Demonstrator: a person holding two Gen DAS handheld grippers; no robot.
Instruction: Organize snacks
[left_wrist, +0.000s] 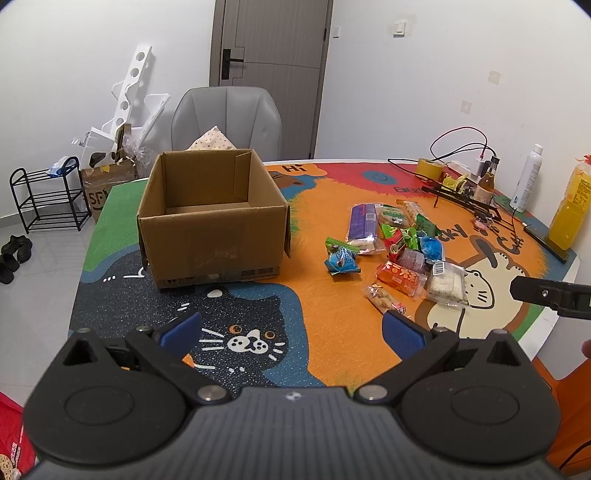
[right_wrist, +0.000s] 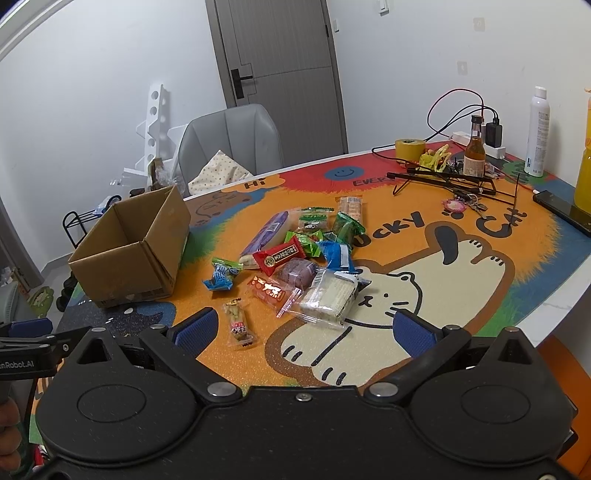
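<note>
Both claws spread wide, holding nothing: left claw (left_wrist: 291, 332), right claw (right_wrist: 303, 328). Bare mat between cardboard box (left_wrist: 212, 221) and snack pile (right_wrist: 295, 258) mid-surface (right_wrist: 554, 295). Box upright, flaps open, visible floor bare; surface's right edge close.

The right hand-held gripper (right_wrist: 303, 332) sits low over the desk (right_wrist: 554, 299), its blue-padded fingers (right_wrist: 413, 334) spread wide with nothing between them. A loose pile of wrapped snacks (right_wrist: 299, 254) lies on the cat-print mat (right_wrist: 406, 236). A clear peanut packet (right_wrist: 238, 323) lies nearest, just beside the left finger. An open cardboard box (right_wrist: 136, 247) stands left of the pile, apart from it. The left hand-held gripper (right_wrist: 26, 338) shows at the left edge.
</note>
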